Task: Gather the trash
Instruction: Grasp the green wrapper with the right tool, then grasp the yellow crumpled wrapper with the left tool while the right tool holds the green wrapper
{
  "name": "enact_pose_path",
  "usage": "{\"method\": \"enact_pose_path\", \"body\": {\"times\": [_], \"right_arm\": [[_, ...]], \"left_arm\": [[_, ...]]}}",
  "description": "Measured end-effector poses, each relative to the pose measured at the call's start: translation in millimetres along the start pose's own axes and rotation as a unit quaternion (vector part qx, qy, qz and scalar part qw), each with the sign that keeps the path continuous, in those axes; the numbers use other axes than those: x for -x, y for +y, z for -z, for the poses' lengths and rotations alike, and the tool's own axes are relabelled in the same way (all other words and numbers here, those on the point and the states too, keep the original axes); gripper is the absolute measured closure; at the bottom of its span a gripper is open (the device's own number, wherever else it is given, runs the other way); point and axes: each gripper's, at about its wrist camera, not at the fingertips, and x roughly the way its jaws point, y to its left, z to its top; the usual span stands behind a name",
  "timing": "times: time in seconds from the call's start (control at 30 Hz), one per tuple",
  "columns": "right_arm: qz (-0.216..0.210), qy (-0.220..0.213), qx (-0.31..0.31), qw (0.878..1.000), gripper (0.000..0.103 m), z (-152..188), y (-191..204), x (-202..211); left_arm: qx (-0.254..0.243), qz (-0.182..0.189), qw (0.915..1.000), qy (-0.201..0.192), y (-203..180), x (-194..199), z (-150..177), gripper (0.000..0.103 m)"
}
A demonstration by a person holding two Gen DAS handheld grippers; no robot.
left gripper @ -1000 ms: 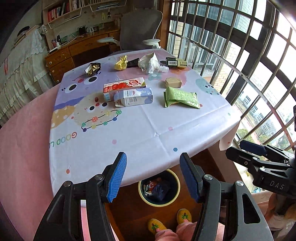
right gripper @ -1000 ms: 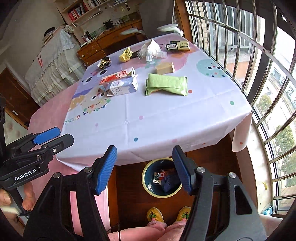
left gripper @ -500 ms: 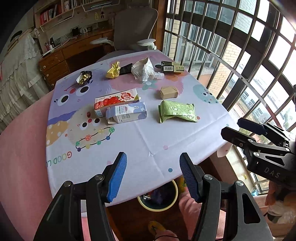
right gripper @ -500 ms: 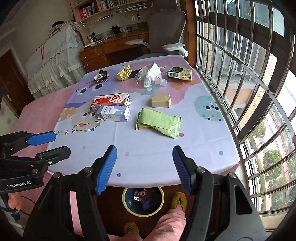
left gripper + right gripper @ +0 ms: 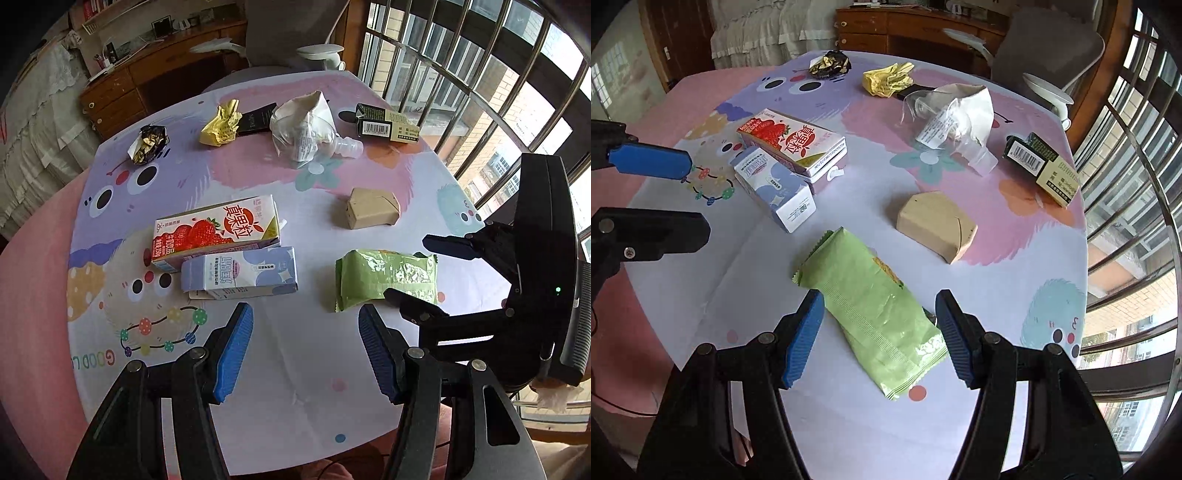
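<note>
Progress: nothing picked up in these views; all trash lies on the desk (image 5: pixel 295 369). No bin in either view, so can't tell what's already binned.
R tongs (image 5: pixel 879 332): spread, empty, straddling near end of green snack wrapper (image 5: pixel 871 306); blue pads either side, not touching as far as I can tell. Judged: wrapper is next pick.
L tongs (image 5: pixel 304 350): spread, empty, over bare cloth; blue milk carton (image 5: pixel 240 273) just ahead-left, strawberry milk carton (image 5: pixel 214 230) touching it beyond.
Left to do: wrapper, both cartons, tan box (image 5: pixel 371 208), clear plastic bag (image 5: pixel 306 129), yellow foil wad (image 5: pixel 219 123), dark foil wad (image 5: pixel 147 144), dark barcode box (image 5: pixel 386 123).
L view only: R tongs' side profile; flat black packet (image 5: pixel 256 118) beside yellow wad.
R view only: wrapper's near end between the pads.
</note>
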Motion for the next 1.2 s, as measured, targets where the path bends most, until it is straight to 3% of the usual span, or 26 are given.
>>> {"method": "enact_pose_path", "body": {"times": [0.17, 0.2, 0.27, 0.33, 0.4, 0.5, 0.73, 0.93, 1.2], "right_arm": [[-0.041, 0.023, 0.058, 0.997, 0.045, -9.8, -7.7, -34.5], [-0.048, 0.028, 0.066, 0.996, 0.054, -10.5, -7.8, -39.5], [-0.051, 0.027, 0.079, 0.995, 0.057, -12.0, -9.5, -44.7], [-0.054, 0.026, 0.086, 0.994, 0.065, -15.0, -10.6, -46.8], [-0.072, 0.024, 0.083, 0.994, 0.080, -20.1, -14.7, -45.8], [-0.097, 0.030, 0.069, 0.992, 0.089, -28.5, -23.7, -42.7], [-0.143, -0.010, -0.006, 0.990, 0.089, -64.3, -66.9, -9.4], [-0.132, -0.051, -0.087, 0.986, 0.089, -117.0, -115.8, -13.3], [-0.103, -0.089, -0.177, 0.975, 0.090, -184.8, -161.4, -53.8]], "left_arm": [[0.022, -0.013, 0.9997, 0.005, 4.5, -21.1, -25.3, 0.042], [0.025, -0.015, 0.9996, 0.007, 5.4, -24.1, -29.4, 0.042], [0.030, -0.019, 0.9993, 0.008, 6.3, -29.5, -37.9, 0.042], [0.033, -0.019, 0.9993, 0.006, 7.3, -33.0, -45.3, 0.042], [0.033, -0.019, 0.9993, 0.004, 6.9, -36.7, -54.3, 0.042], [0.032, -0.019, 0.9993, 0.001, 5.7, -42.6, -70.5, 0.042], [0.040, -0.025, 0.9986, -0.024, 21.1, -47.9, -119.5, 0.042], [0.047, -0.056, 0.9964, -0.043, 46.5, -67.1, -169.6, 0.042], [0.072, -0.085, 0.9929, -0.042, 83.1, -118.5, -230.4, 0.042]]}}
